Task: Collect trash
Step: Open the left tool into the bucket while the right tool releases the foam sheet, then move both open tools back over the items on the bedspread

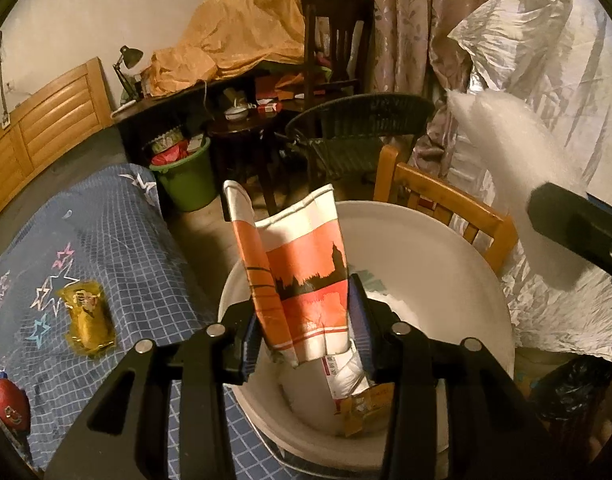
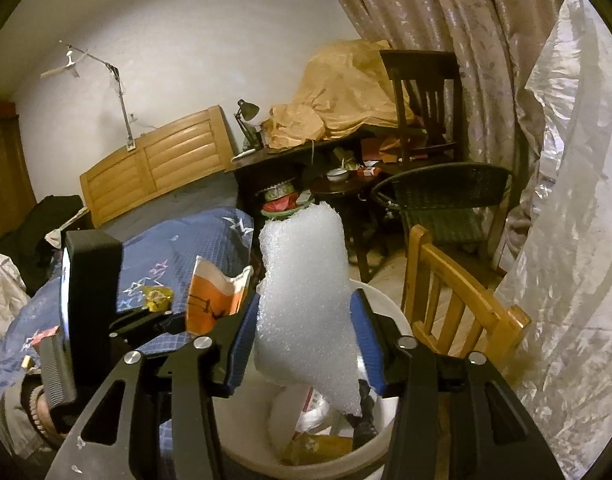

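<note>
Currently, by view:
Left wrist, left gripper [image 1: 306, 320]: jaws partly open, pads flanking crumpled orange-and-white paper bag [image 1: 302, 280] above round white plastic bucket [image 1: 446, 236]; contact unclear.
Right wrist, right gripper [image 2: 306, 336]: jaws partly open around white foam sheet [image 2: 302, 300], over same bucket [image 2: 390, 312]; grip unclear.

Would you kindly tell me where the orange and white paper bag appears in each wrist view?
Left wrist view: the orange and white paper bag stands at centre, between the left hand-held gripper's fingers, above the white bucket.
Right wrist view: the bag sits left of centre, beside the white foam sheet.
Shared landmark: the white bucket.
</note>
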The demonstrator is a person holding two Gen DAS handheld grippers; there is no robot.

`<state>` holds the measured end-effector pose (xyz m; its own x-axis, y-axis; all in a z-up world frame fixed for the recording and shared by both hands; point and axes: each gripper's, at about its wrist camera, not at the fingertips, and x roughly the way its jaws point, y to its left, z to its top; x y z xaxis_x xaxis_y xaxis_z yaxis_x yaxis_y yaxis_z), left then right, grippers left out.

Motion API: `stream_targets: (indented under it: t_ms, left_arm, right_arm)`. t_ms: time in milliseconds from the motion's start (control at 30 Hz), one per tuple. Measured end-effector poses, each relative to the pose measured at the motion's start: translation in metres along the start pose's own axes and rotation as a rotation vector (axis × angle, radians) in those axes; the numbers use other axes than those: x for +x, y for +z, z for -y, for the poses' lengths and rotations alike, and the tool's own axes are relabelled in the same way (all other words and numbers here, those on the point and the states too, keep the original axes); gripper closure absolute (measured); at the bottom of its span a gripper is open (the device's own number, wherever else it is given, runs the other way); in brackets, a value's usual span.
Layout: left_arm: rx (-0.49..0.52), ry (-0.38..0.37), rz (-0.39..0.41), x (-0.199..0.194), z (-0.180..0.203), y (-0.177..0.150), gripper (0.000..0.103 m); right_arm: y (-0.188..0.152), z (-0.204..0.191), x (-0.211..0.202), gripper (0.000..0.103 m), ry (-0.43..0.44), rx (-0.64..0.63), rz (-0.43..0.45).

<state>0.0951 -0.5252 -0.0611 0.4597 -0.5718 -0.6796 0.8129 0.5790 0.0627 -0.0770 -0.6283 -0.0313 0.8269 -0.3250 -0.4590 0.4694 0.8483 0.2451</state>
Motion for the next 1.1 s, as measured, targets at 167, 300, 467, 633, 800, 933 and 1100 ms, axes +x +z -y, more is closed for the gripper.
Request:
stream_targets:
  t_ms: [167,300,467,633,800,933,1100]
  left_arm:
    - [-0.042,-0.002,-0.031,0.008,-0.012,-0.002,0.043]
    - [-0.059,-0.004,-0.031,0.007,-0.016,-0.003,0.043]
    - [-0.046,-0.001,-0.028,0.005,-0.010,-0.008,0.043]
    - [-0.060,0.036,-0.012,-0.001,-0.014,-0.012,0.038]
    - [-0.089,0.065,0.018,-0.014,-0.024,-0.015,0.033]
    - [-0.118,0.098,0.045,-0.026,-0.034,-0.019,0.031]
    - [-0.165,0.142,0.077,-0.044,-0.051,-0.025,0.029]
  right_arm:
    - [-0.005,0.009,0.013,0.042,0.004,0.042,-0.026]
    - [-0.009,0.013,0.015,0.042,0.002,0.064,-0.027]
    - [-0.012,0.015,0.009,0.042,0.002,0.085,-0.005]
    - [-0.015,0.011,-0.004,0.042,-0.025,0.082,0.049]
    - [-0.016,0.001,-0.021,0.042,-0.068,0.074,0.137]
    - [-0.021,-0.016,-0.034,0.042,-0.091,0.042,0.203]
    - [-0.026,-0.045,-0.044,0.042,-0.106,-0.021,0.257]
